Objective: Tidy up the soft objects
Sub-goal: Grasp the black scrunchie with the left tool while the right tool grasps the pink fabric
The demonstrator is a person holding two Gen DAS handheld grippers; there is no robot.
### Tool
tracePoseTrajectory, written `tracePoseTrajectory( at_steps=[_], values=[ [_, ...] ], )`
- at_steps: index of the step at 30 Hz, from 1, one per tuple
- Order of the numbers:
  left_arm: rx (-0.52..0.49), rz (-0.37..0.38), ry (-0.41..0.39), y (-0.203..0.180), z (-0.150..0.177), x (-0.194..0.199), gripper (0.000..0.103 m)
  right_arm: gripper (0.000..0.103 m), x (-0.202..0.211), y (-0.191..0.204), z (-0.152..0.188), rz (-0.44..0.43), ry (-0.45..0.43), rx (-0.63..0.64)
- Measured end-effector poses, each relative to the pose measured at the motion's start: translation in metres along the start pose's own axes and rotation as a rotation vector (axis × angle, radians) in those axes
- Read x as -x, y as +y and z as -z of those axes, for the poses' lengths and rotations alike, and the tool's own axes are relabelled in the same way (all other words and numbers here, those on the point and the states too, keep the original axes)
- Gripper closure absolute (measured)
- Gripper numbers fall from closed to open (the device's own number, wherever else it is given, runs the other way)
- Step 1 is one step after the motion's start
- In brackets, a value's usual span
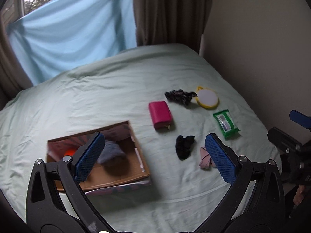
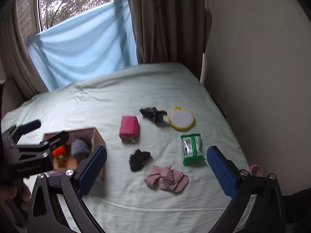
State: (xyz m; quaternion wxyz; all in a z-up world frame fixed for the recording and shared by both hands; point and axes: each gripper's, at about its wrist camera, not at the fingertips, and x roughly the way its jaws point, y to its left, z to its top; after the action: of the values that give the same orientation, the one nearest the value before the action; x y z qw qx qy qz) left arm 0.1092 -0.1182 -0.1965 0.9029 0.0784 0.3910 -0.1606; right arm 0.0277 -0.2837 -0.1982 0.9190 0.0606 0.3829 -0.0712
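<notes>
While both grippers hang above the near edge of the bed, the left gripper point(image 1: 155, 155) holds its blue-padded fingers spread wide with nothing between them, and the right gripper point(image 2: 156, 169) is likewise spread wide and empty; nearest the right gripper lies a crumpled pink cloth point(image 2: 167, 178) on the pale green bedsheet point(image 2: 108, 101); just beyond it, slightly to the left, sits a bunched black sock point(image 2: 139, 159), apart from the pink cloth; to the right of these rests a green wipes packet point(image 2: 191, 148), lying flat; off the bed's right edge a pink ring-shaped thing point(image 2: 256, 169) shows, too small to identify. On the left side stands an open cardboard box point(image 1: 140, 155), holding a grey-blue soft item point(image 1: 112, 149) and something orange point(image 2: 59, 150), its contents blurred; the left gripper hovers over this box in the right wrist view. Farther on lies a magenta pouch point(image 1: 160, 114); beyond it a dark patterned cloth point(image 1: 179, 96) sits touching a round yellow-rimmed mirror point(image 1: 208, 98); behind the bed a light blue sheet point(image 2: 81, 48) hangs across the window point(image 2: 73, 0), beside brown curtains point(image 2: 167, 19).
</notes>
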Motion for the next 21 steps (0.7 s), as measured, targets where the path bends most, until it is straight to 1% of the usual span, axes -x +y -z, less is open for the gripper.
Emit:
tracePoseTrajectory(
  at_steps=[2, 6, 10, 15, 19, 21],
  values=[
    [-0.021, 0.012, 0.021, -0.010, 0.007, -0.023, 0.000, 0.000, -0.016, -0.009, 0.016, -0.028, -0.002, 0.019],
    [-0.062, 0.050, 0.043, -0.034, 0.016, -0.066, 0.000, 0.000, -0.054, -0.020, 0.045, -0.046, 0.024, 0.096],
    [-0.086, 0.079, 0.072, -0.054, 0.025, -0.109, 0.000, 0.000, -0.088, -0.032, 0.073, -0.078, 0.052, 0.122],
    [-0.134, 0.064, 0.133, -0.080, 0.045, -0.163, 0.001, 0.000, -0.127, -0.037, 0.101, -0.113, 0.072, 0.154],
    [-0.154, 0.050, 0.169, -0.091, 0.058, -0.200, 0.003, 0.000, -0.154, -0.036, 0.114, -0.142, 0.076, 0.187],
    [-0.152, 0.049, 0.186, -0.094, 0.064, -0.218, 0.007, 0.000, -0.168, -0.035, 0.120, -0.150, 0.080, 0.206]
  ],
)
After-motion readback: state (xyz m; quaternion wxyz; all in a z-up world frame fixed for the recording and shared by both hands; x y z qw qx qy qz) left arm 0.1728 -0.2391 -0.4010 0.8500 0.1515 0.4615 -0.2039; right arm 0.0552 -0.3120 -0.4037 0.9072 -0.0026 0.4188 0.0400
